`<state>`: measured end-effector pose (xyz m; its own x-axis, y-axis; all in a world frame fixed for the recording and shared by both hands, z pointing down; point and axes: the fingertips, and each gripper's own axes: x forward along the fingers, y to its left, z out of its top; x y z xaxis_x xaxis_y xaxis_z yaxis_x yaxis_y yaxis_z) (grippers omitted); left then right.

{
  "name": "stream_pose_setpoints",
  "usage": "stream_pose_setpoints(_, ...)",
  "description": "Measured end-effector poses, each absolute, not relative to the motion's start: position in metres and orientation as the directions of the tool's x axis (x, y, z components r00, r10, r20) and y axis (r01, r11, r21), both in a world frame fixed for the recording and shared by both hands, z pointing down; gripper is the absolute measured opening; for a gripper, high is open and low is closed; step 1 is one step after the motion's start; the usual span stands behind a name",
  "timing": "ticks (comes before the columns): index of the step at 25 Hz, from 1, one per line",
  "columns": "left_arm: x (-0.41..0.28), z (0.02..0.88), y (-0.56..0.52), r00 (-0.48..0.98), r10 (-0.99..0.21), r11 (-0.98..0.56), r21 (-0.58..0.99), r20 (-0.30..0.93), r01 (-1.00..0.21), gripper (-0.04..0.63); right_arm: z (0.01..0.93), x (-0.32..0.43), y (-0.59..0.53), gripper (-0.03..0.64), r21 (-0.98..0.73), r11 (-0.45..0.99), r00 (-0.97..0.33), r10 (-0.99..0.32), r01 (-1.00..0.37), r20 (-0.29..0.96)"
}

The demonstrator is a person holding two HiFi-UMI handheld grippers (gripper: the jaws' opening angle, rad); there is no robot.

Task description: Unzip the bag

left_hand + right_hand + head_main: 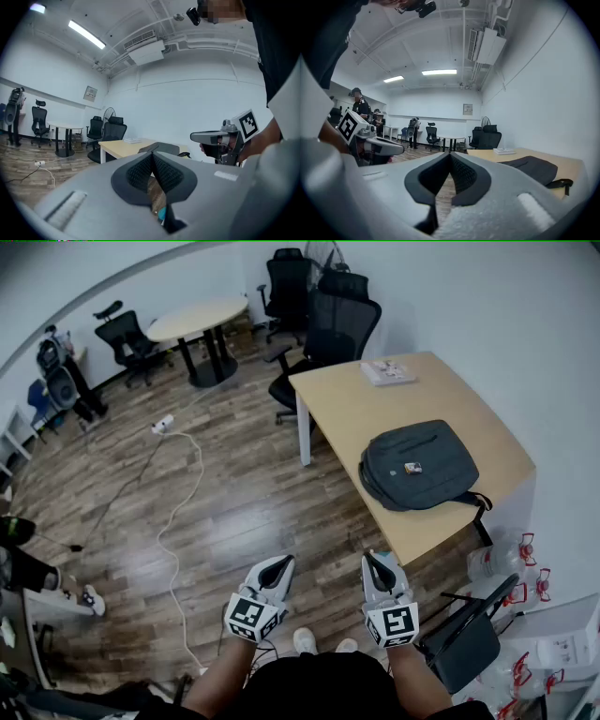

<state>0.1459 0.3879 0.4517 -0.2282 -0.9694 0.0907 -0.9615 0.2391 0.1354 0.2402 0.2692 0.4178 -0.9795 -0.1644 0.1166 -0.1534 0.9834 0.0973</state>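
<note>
Not started: my left hand-held gripper [279, 564] and right hand-held gripper [378, 562] are closed, empty, well apart from the unopened backpack [419, 465].

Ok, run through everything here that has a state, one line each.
left gripper: shut, empty, short of the desk.
right gripper: shut, empty, also short of the desk.
grey backpack: lying flat on the desk, looks zipped closed, untouched.
white book: lying flat at the desk's far end.
black office chair: upright, at the desk's far corner.
</note>
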Motion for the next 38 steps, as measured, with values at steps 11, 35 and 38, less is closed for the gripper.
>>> stream_pose_setpoints(11, 0.130, 0.453, 0.391, -0.224, -0.970, 0.234, 0.117, 0.092, -0.965, 0.018, 0.422, 0.228, 0.269, 0.002, 0.116, 0.976, -0.975, -0.197, -0.185, 0.100)
stream_pose_setpoints(35, -0.004, 0.470, 0.214, -0.128, -0.974, 0.148, 0.098, 0.185, -0.984, 0.018, 0.446, 0.085, 0.100, 0.003, 0.115, 0.976, -0.962, -0.203, -0.184, 0.182)
stream_pose_setpoints(38, -0.019, 0.470, 0.190, -0.120, -0.975, 0.140, 0.101, 0.188, -0.985, 0.018, 0.448, 0.074, 0.076, 0.003, 0.112, 0.975, -0.958, -0.213, -0.194, 0.192)
